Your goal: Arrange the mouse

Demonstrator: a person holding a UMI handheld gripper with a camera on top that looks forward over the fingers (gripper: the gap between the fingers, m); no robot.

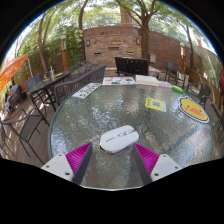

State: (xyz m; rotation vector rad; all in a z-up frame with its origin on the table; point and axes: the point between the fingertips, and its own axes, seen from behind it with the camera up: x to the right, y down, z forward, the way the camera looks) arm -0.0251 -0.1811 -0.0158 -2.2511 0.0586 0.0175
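A white computer mouse point(119, 138) lies on a round glass-topped table point(100, 112), just ahead of my fingers and slightly between their tips. My gripper point(113, 156) is open, with its magenta pads point(78, 155) spread wide to either side of the mouse. There is a clear gap between each pad and the mouse. The mouse rests on the table on its own.
A yellow mat point(155, 103) lies beyond the mouse. A yellow round object point(194, 108) sits at the table's far right edge. White papers point(88, 90) and a black monitor-like box point(131, 67) stand at the far side. Metal chairs point(40, 95) stand left of the table.
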